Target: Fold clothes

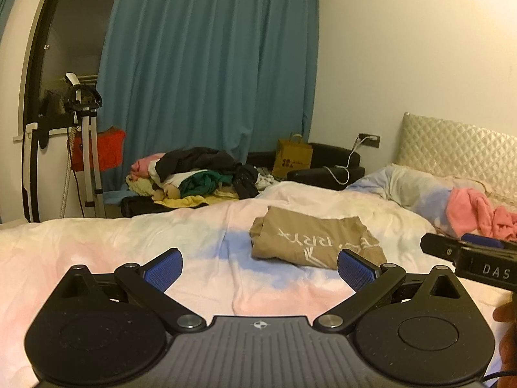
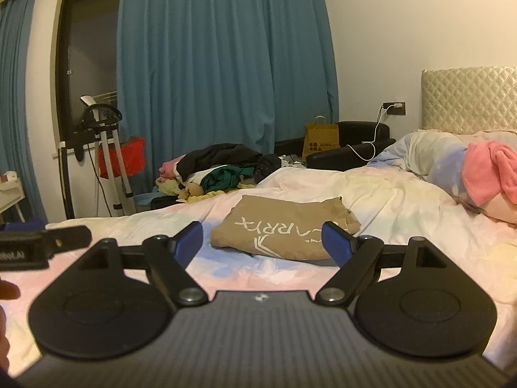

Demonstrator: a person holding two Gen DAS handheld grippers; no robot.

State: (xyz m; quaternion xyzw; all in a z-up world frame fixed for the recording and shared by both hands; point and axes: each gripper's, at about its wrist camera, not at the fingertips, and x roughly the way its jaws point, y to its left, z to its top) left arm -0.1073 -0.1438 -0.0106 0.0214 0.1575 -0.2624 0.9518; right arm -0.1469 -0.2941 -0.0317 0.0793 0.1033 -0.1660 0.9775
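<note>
Bare pastel quilt (image 2: 387, 200) lies open all round the folded tan shirt (image 2: 284, 232), hemmed by the heaped dark clothes pile (image 2: 223, 168) behind and pink towel (image 2: 488, 168) rightward

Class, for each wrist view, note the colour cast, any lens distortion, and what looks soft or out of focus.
Left wrist view: warm yellowish indoor light, fisheye bending the window frame and darkening the corners, tan folded shirt fairly sharp. Right wrist view: same warm cast, curtain edges bowed, left gripper at the frame edge blurred.
</note>
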